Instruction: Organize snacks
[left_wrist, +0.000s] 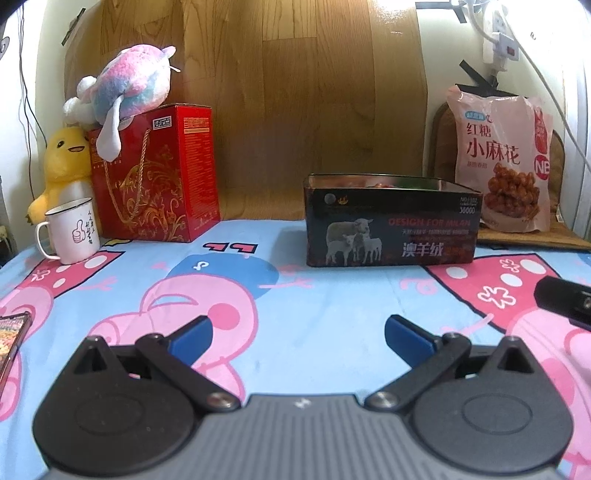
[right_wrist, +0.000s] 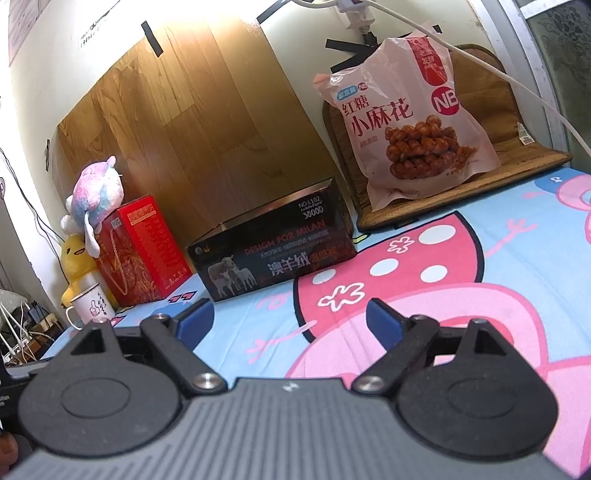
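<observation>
A black tin box (left_wrist: 391, 221) with sheep printed on its side stands open-topped on the cartoon bedsheet; something reddish shows inside it. The same tin box (right_wrist: 273, 251) lies ahead and left in the right wrist view. A pink bag of fried dough twists (left_wrist: 504, 158) leans upright behind it on a brown mat; this bag (right_wrist: 410, 122) shows at the upper right. A snack packet (left_wrist: 13, 343) peeks in at the left edge. My left gripper (left_wrist: 297, 334) is open over the sheet, nothing between its blue pads. My right gripper (right_wrist: 290, 319) is open too and holds nothing.
A red gift box (left_wrist: 155, 173) stands at the back left with a pastel plush toy (left_wrist: 125, 88) on top, a yellow duck plush (left_wrist: 62, 162) and a white mug (left_wrist: 72, 230) beside it. A wooden board (left_wrist: 295, 92) leans on the wall. A black part of the other gripper (left_wrist: 565, 301) enters at right.
</observation>
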